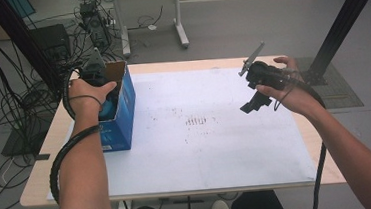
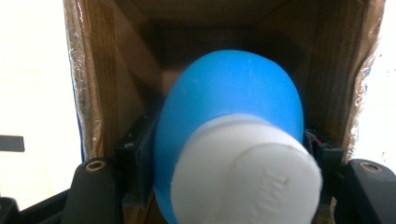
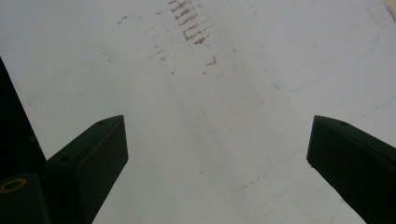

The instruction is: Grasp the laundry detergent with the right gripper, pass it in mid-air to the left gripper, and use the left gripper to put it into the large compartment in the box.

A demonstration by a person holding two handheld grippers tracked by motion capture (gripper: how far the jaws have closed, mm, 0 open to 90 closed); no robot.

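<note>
Left tongs (image 2: 224,186) clenched on blue bottle (image 2: 229,116) inside cardboard box (image 1: 123,104) — bottle may snag the box wall and tip it. Right tongs (image 3: 215,154) released, idle above bench (image 1: 217,147).

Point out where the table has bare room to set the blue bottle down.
The white sheet lies bare from the blue box across to its right edge, bearing only brown smudges. The right claw hangs open above its right part. Crowded: the box's inside, taken up by the left claw gripping the blue bottle.

Grey floor (image 1: 247,24) surrounds my desk (image 1: 51,140); black cables (image 1: 2,99) tangle at upper left, another table's white legs (image 1: 181,24) stand top centre.
</note>
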